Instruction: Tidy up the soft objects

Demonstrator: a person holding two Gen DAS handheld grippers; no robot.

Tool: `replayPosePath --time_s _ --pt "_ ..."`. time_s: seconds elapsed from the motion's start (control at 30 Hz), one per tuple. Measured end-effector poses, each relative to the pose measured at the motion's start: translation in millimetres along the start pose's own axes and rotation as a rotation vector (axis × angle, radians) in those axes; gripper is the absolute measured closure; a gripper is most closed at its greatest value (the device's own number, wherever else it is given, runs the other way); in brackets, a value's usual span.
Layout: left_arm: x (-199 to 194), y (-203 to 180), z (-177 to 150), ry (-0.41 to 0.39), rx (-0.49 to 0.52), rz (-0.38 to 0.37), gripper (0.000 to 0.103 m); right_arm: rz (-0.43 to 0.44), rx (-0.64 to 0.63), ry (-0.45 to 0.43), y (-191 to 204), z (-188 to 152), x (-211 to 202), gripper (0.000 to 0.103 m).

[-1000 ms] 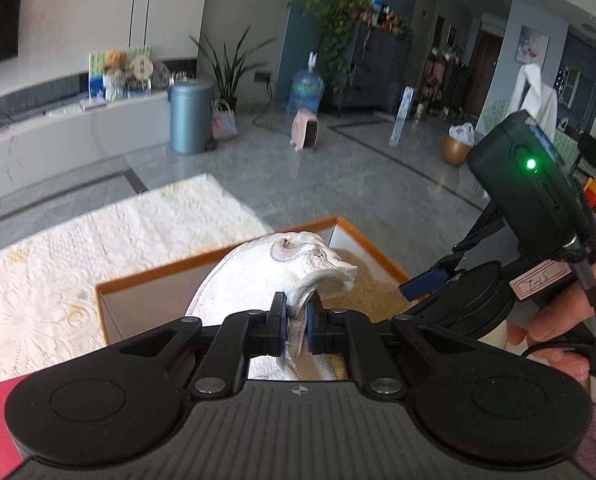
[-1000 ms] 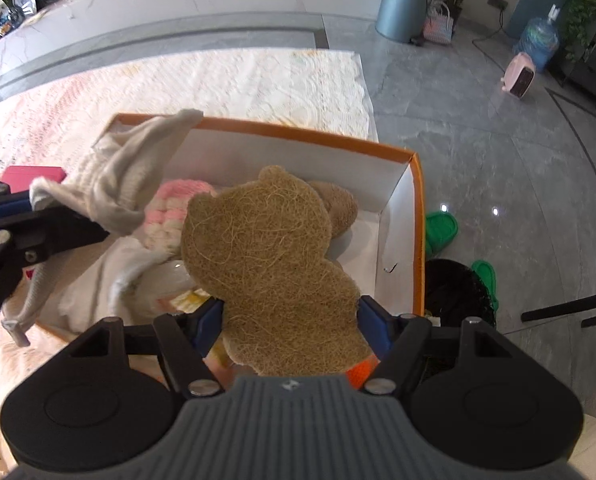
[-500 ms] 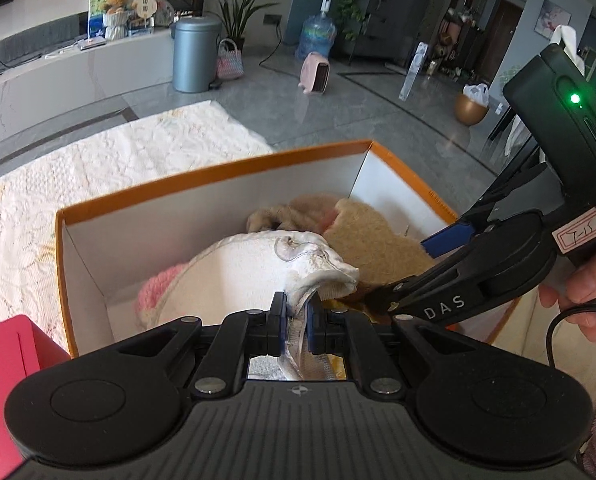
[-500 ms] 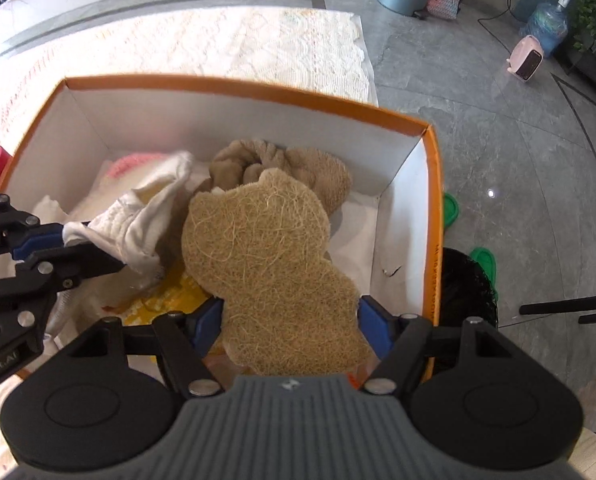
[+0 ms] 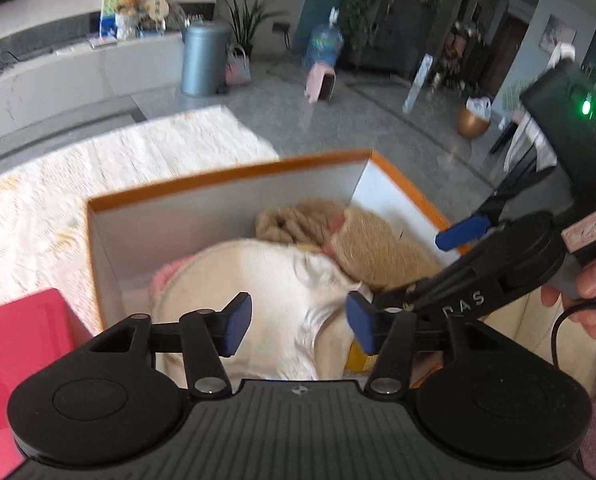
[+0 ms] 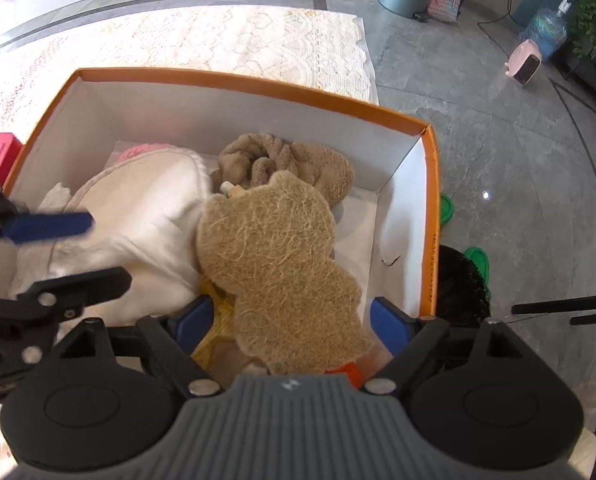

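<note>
Grey stone floor all round, with a cream lace rug point(image 6: 217, 44) running out past the far wall of the orange-rimmed box point(image 6: 253, 80), so that box is the landmark for everything.

Left gripper point(image 5: 298, 320) hangs just over the box's near-left part, tilted down a bit, blue pads spread wide with nothing between them. Right under it the white cloth point(image 5: 265, 280) lies slumped in the box, covering most of the left half, a bit of pink knit point(image 6: 137, 153) poking out at its far edge. Can't tell if the pads brush the cloth or sit just clear of it.

Right gripper point(image 6: 289, 320) comes in over the near-right side of the box, person's hand point(image 5: 594, 292) wrapped on the handle. Its jaws are spread wide too. The tan bear-shaped loofah pad point(image 6: 273, 256) sits between them, leaning out over the middle of the box, but the blue pads look apart from its edges, so it doesn't seem pinched. Whether its bottom end rests on the tool body, no idea, that bit is hidden.

Behind the loofah, toward the far-right corner, a brown fuzzy bundle point(image 6: 281, 160) is tucked against the wall. Bare white box floor shows along the right wall. Something yellow point(image 6: 217, 300) peeks out under the loofah.

Outside the box: red block point(image 5: 21, 352) touching or just beside its left wall, green slippers point(image 6: 478, 258) just past the right wall.
</note>
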State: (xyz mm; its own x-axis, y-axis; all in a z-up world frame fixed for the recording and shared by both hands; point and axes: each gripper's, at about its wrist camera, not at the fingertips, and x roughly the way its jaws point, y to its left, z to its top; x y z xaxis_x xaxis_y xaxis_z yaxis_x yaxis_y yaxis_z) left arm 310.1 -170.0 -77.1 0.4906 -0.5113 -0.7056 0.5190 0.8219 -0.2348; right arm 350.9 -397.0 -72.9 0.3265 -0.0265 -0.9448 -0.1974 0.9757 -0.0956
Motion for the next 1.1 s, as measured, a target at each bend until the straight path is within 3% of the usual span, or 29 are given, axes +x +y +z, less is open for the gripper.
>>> replayPosePath --time_s 0.07,0.3,0.5,0.73,0.9,1.1 --pt "-13.7 1.7 1.7 -0.022 -0.016 -0.008 0.022 -0.003 -0.009 -0.014 1.8 -1.8 -9.4 0.014" --pt "-62.9 -0.8 7.5 -0.115 -0.04 0.012 0.018 0.012 0.002 -0.082 8.6 -9.1 -53.1 0.009" --pt "-110.1 -12.9 -7.3 -0.204 0.012 0.032 0.018 0.066 0.044 -0.186 19.4 -24.8 -97.4 0.007" --pt "-164.2 -22.9 -39.4 -0.356 0.071 0.131 0.018 0.111 0.068 -0.378 52.7 -58.0 -142.2 0.005" --pt "-193.1 -26.5 -63.2 -0.458 0.098 0.252 0.022 0.147 0.052 -0.546 90.2 -90.5 -167.8 0.003" --pt "-216.7 -20.3 -88.3 -0.544 0.052 0.347 0.025 0.138 0.034 -0.702 138.3 -131.2 -182.3 0.003"
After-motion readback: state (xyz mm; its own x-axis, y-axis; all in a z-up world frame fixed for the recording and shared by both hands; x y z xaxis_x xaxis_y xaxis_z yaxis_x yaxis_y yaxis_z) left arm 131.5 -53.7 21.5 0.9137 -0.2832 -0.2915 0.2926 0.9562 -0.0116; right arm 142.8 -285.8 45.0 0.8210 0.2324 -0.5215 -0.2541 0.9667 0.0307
